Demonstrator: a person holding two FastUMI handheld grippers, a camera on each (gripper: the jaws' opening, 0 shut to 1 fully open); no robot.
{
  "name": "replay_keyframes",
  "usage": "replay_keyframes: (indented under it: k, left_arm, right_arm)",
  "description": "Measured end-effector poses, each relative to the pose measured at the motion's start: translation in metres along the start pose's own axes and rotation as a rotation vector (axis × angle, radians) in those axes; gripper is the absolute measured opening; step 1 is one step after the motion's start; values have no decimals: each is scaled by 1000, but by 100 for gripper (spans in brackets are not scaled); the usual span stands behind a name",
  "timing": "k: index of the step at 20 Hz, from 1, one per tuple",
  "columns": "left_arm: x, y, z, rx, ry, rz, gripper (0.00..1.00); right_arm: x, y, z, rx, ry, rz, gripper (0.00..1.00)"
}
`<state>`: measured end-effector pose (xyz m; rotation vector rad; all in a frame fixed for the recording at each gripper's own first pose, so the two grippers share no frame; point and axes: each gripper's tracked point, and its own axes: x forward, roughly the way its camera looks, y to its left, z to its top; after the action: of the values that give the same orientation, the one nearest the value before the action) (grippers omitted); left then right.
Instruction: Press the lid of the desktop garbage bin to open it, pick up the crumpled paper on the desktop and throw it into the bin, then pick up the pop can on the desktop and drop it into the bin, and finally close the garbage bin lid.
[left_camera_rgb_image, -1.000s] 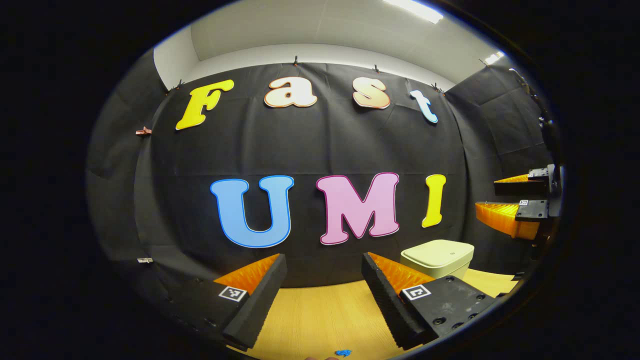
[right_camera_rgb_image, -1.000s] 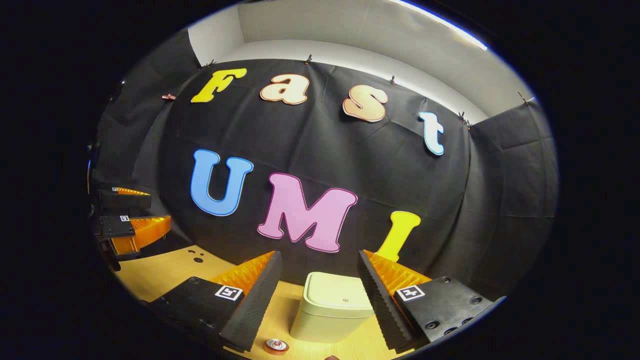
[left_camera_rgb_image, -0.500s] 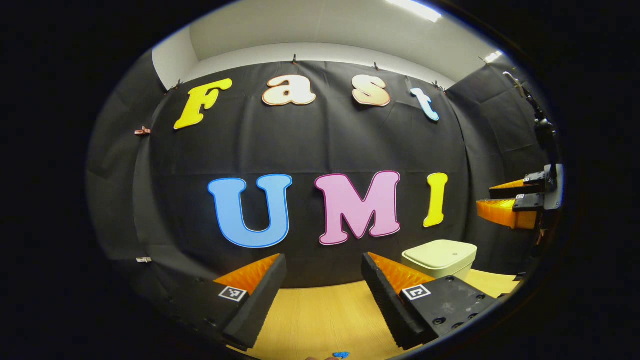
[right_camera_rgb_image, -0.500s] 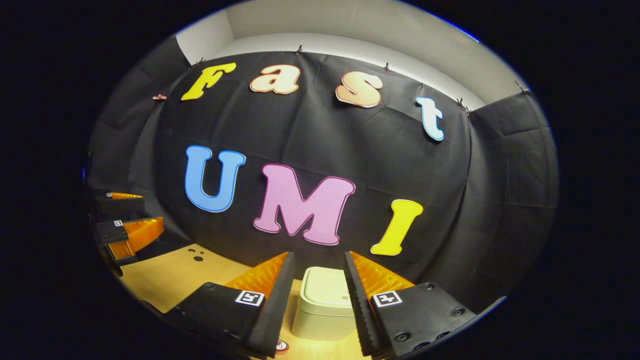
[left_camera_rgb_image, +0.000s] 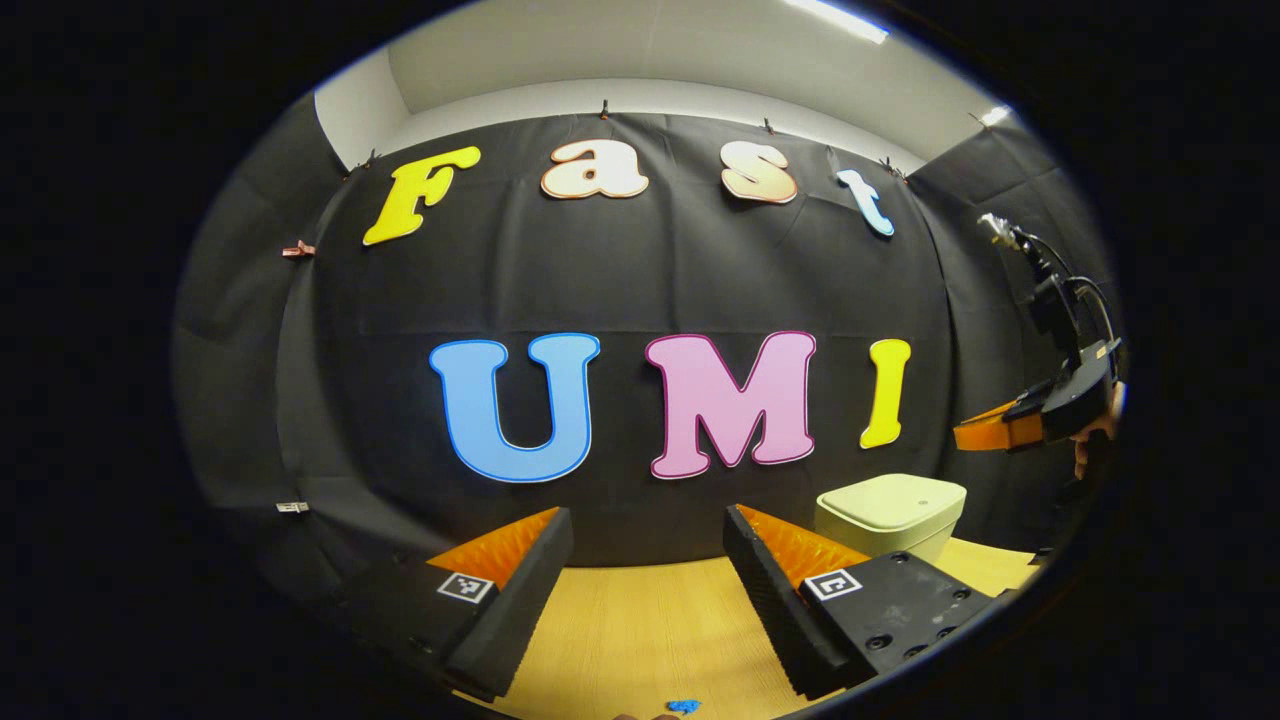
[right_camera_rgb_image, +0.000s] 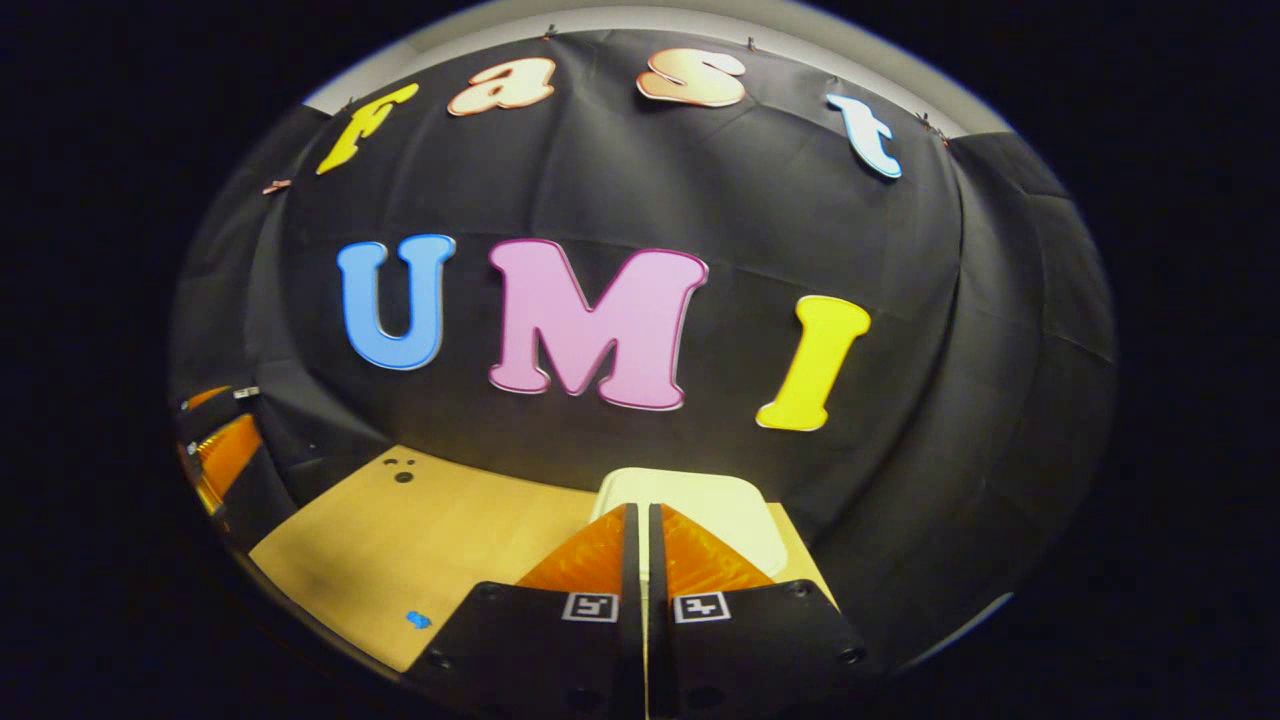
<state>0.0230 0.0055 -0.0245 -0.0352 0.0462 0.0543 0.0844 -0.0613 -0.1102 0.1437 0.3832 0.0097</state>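
Near the back of the wooden table (right_camera_rgb_image: 450, 540), close to the black cloth wall, a pale desktop garbage bin (left_camera_rgb_image: 890, 515) is seen standing with its lid (right_camera_rgb_image: 700, 495) down. In the right gripper view the right tongs (right_camera_rgb_image: 636, 530) are pressed together, tips side by side, and are held just above the near part of the lid, which lies directly ahead and below; contact cannot be told. In the left gripper view the left tongs (left_camera_rgb_image: 645, 555) are spread wide with nothing between them, the bin lying well off to their right. The right tongs are judged far nearer for pressing the lid.
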Motion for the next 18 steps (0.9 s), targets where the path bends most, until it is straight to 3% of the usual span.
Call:
replay_keyframes:
  k: [9,13,18]
  left_arm:
    - [-2,-3,-12,-4,19,19,97]
    - [-3,-5,-17,0,35,25,97]
    - [-4,-4,-21,-5,46,36,97]
  right_arm:
    - [80,-49,-43,117,187,13,5]
    - [99,-45,-64,185,252,35,5]
    - [113,-39,-87,166,309,50,5]
